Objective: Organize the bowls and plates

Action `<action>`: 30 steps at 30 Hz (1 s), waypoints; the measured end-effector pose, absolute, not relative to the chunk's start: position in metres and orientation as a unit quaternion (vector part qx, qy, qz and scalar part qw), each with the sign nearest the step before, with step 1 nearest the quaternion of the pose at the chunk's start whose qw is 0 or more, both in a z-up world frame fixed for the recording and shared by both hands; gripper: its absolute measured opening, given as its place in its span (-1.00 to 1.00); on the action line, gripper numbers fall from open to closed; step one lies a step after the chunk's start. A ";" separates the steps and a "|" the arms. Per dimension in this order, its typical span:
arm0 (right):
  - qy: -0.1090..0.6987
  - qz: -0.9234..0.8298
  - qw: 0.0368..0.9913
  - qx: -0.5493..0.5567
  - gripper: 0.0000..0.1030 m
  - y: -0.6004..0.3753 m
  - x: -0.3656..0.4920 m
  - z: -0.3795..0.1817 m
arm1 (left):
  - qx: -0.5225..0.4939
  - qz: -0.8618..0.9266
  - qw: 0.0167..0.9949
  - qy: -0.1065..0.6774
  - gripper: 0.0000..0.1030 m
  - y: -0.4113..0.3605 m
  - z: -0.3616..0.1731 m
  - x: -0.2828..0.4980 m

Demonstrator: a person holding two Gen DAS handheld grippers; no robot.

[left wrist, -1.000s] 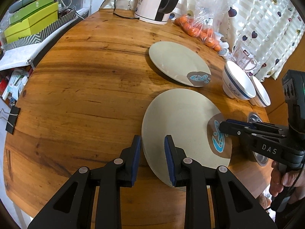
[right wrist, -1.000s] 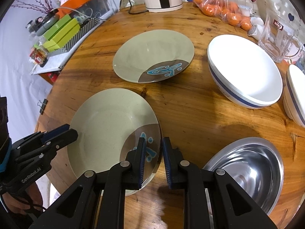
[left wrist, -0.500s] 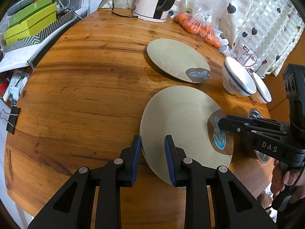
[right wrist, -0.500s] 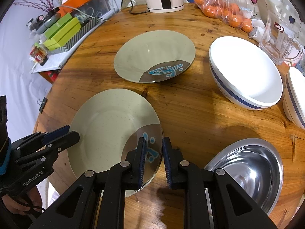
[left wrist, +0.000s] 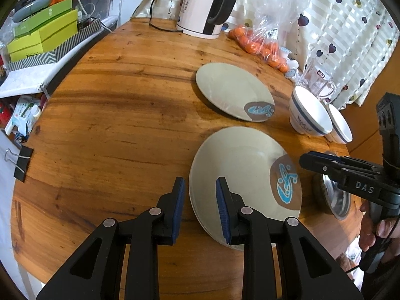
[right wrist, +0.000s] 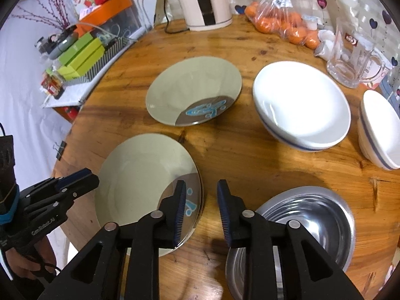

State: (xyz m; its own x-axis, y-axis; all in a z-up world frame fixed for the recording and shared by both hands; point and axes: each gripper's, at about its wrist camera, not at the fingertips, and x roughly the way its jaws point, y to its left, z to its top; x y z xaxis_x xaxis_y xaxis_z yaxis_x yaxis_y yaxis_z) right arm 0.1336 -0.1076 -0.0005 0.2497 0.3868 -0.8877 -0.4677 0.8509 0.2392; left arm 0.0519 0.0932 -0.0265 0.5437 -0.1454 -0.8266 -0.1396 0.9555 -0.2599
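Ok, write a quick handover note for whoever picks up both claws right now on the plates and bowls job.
The left claw is open, straddling one rim of the near plate without gripping it.
The right claw has jaws that have just been opening. The opposite rim of that plate sits between them, and nothing is held.
The near plate lies on the table and the far plate lies apart behind it. The big white bowl and small white bowl stand side by side. The steel bowl is next to the right claw.
Done: the near plate looks set down.
Left: probably stack the plates and group the bowls.
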 end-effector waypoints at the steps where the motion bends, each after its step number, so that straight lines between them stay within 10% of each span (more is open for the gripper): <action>1: 0.547 0.272 0.791 -0.034 -0.48 -0.108 0.134 0.002 | -0.148 -0.001 0.866 0.477 -0.49 0.094 -0.025 0.053; 30: 0.520 0.290 0.803 -0.032 -0.06 -0.109 0.142 0.024 | -0.134 -0.013 0.880 0.456 -0.49 0.090 -0.007 0.075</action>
State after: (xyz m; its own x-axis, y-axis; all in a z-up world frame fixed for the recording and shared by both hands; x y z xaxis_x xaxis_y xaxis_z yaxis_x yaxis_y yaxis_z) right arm 0.1417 -0.1093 0.0235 0.2910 0.4326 -0.8533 -0.4984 0.8299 0.2508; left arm 0.0753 0.0898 -0.0065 0.5829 -0.1458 -0.7994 -0.0986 0.9638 -0.2477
